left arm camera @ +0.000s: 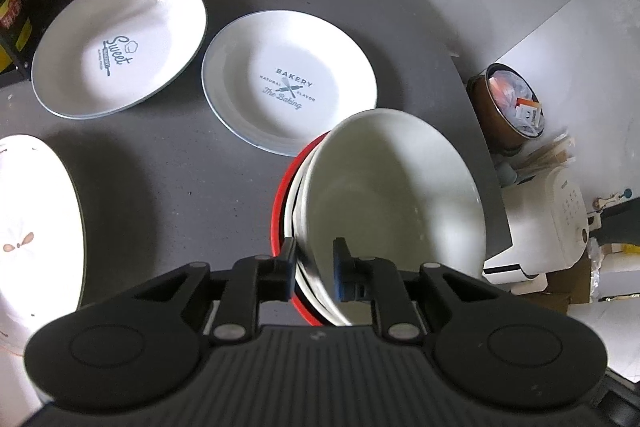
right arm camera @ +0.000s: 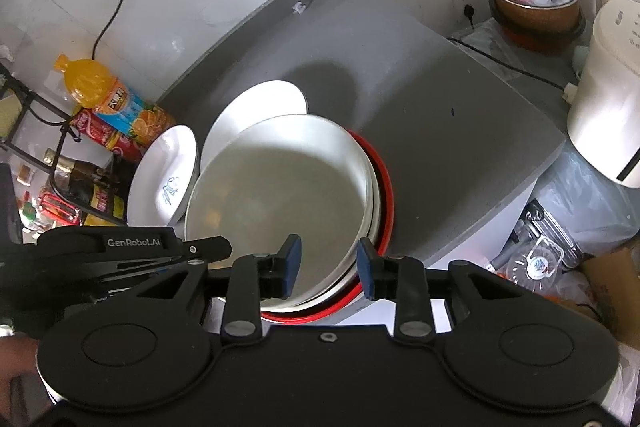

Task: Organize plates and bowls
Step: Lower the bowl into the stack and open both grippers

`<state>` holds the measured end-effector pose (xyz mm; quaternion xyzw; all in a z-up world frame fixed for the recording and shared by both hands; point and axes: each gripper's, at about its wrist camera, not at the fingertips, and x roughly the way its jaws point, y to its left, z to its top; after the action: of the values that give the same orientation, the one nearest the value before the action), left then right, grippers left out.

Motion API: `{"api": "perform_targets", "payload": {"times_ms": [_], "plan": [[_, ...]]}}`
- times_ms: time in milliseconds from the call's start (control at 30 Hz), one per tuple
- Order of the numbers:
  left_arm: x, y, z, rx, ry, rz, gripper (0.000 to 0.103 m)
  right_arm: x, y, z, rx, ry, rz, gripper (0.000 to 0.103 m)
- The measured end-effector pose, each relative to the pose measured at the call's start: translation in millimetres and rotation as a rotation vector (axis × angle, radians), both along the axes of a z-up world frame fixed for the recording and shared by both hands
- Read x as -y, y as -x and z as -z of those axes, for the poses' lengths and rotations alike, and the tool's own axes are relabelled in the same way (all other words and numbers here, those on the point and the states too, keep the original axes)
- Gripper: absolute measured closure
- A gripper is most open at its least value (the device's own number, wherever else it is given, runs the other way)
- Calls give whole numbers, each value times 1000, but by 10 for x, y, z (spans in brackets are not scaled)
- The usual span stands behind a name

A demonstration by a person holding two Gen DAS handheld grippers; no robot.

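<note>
Bowls (left arm camera: 392, 195) nested in red bowl (left arm camera: 280, 211) near desk (left arm camera: 200, 187) edge. Your left tongs (left arm camera: 314, 267) and right tongs (right arm camera: 328, 267) straddle opposite rims, spread w/ gaps, not pinching. Risk: uneven lift tilts stack, inner bowls slide out.

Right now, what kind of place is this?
Likely a home kitchen corner: printed plates on a grey counter, a juice bottle beside it, and a white appliance nearby.
</note>
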<state>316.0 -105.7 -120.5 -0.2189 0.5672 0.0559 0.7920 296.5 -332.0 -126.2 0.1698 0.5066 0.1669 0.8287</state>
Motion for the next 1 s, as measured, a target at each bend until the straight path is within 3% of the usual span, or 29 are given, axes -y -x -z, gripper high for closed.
{"api": "perform_targets", "payload": {"times_ms": [133,300,567,800,1000], "plan": [[9,-8,-24,-1,2,-5,85,41,1,-47,19,4,-8,72],[26,13,-78,12,-16,-6,73,82,9,-79,35,-9,-23,72],[65,117,-175,24,-41,-33,66,77,-7,25,16,-17,-71,72],[27,261,-296,52,-98,-52,50,117,10,61,12,-31,-82,72],[-56,355,-384,73,-80,-75,48,135,25,-31,27,-33,-108,68]]}}
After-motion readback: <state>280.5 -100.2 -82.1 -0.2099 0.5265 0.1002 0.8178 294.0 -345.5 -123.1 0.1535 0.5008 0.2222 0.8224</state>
